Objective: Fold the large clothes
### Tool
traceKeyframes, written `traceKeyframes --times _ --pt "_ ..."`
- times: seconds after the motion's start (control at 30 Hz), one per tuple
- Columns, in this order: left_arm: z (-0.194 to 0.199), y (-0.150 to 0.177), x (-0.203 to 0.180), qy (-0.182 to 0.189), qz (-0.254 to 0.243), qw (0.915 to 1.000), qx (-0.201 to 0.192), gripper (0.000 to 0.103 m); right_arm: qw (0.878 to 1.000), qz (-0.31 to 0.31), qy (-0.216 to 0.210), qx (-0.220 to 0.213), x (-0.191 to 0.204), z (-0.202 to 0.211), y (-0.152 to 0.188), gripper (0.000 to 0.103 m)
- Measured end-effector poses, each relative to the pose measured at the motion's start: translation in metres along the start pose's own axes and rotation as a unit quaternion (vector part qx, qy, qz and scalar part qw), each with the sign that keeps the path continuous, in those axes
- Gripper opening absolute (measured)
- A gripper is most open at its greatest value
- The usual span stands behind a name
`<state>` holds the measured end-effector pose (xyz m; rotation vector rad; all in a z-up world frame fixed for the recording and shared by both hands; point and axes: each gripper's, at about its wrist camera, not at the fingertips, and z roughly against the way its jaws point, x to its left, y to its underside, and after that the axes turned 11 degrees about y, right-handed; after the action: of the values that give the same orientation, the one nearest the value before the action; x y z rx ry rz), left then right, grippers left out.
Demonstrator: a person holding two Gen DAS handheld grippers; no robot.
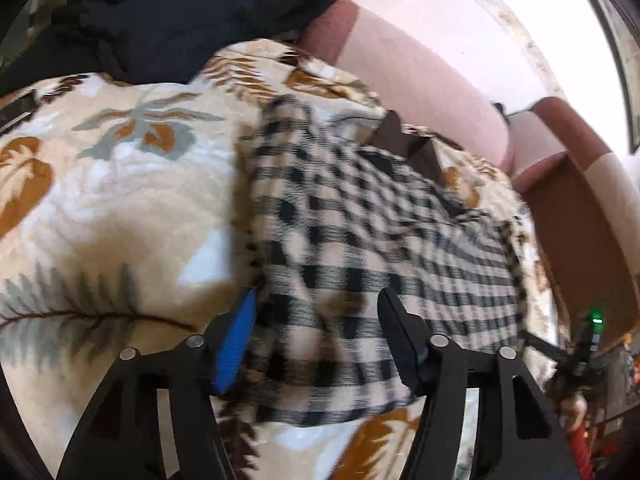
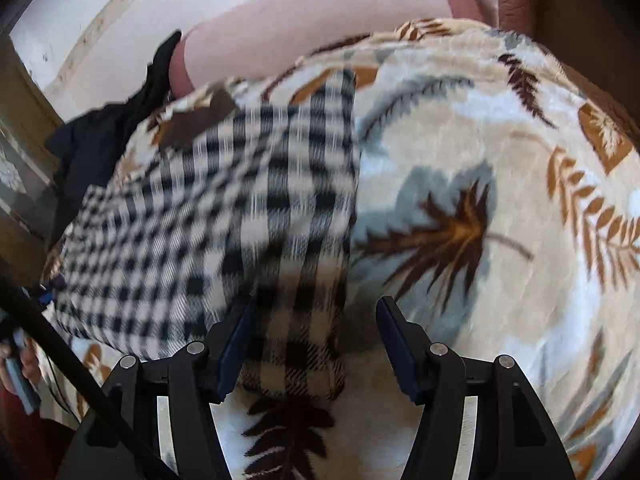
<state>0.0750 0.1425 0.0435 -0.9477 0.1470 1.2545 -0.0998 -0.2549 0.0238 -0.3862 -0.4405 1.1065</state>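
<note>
A leaf-patterned blanket (image 1: 112, 200) is covering the whole sofa seat, plush and lumpy, so anything folded on it is likely sagging and creeping out of line. The checked garment (image 1: 360, 248) is lying across the middle of that blanket, apparently already doubled into a long rectangle, its near edge reaching down between the fingers of both tools. A heap of dark clothes (image 1: 168, 24) is crowding the far end of the seat, near enough to catch a corner swung that way.

The left hand-held gripper (image 1: 316, 340) is standing with its jaws apart over the garment's near left edge, clamping nothing. The right hand-held gripper (image 2: 316, 340) is likewise spread over the near right corner. Closing from here, either one risks pinching the blanket's pile along with the cloth, or catching only the top layer, so the fold would be dragging askew.
</note>
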Motion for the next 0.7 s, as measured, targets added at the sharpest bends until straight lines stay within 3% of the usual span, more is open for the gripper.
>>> traceKeyframes --times 0.03,0.07,0.1,0.13,0.17,0.2,0.4,0.53,0.63,0.7 --pt "-0.004 0.002 -0.003 0.005 0.000 1.0000 0.005 0.064 1.000 -0.003 -0.005 0.007 0.002 -0.006 0.003 0.067" --pt "-0.007 0.005 -0.005 0.003 -0.001 0.9999 0.010 0.064 1.000 -0.004 -0.010 0.010 0.004 -0.009 0.004 0.059" --pt "-0.013 0.009 -0.008 -0.012 -0.008 0.9996 0.022 0.064 1.000 -0.003 -0.018 0.013 0.008 -0.013 0.006 0.038" --pt "-0.020 0.013 -0.012 -0.035 -0.021 0.9984 0.040 0.046 1.000 0.000 -0.025 0.016 0.011 -0.014 0.006 0.030" --pt "-0.026 0.016 -0.018 -0.066 -0.041 0.9954 0.056 0.009 1.000 0.005 -0.024 0.016 0.015 -0.013 0.006 0.018" --pt "-0.025 0.019 -0.020 -0.079 -0.049 0.9937 0.062 0.006 1.000 0.009 -0.022 0.012 0.018 -0.010 0.005 0.012" --pt "0.027 0.029 -0.024 -0.032 -0.020 0.9988 0.032 0.006 0.996 -0.066 -0.060 0.020 -0.023 0.018 0.009 0.008" --pt "0.015 0.045 -0.011 -0.068 -0.003 0.9958 0.062 0.006 0.995 -0.075 -0.029 0.055 -0.040 0.014 0.036 0.007" --pt "0.010 0.046 -0.004 -0.068 0.012 0.9952 0.069 0.008 0.995 -0.086 -0.019 0.055 -0.044 0.017 0.043 0.008" --pt "0.017 0.044 -0.001 -0.057 0.016 0.9963 0.062 0.011 0.996 -0.080 0.006 0.041 -0.045 0.025 0.042 0.025"
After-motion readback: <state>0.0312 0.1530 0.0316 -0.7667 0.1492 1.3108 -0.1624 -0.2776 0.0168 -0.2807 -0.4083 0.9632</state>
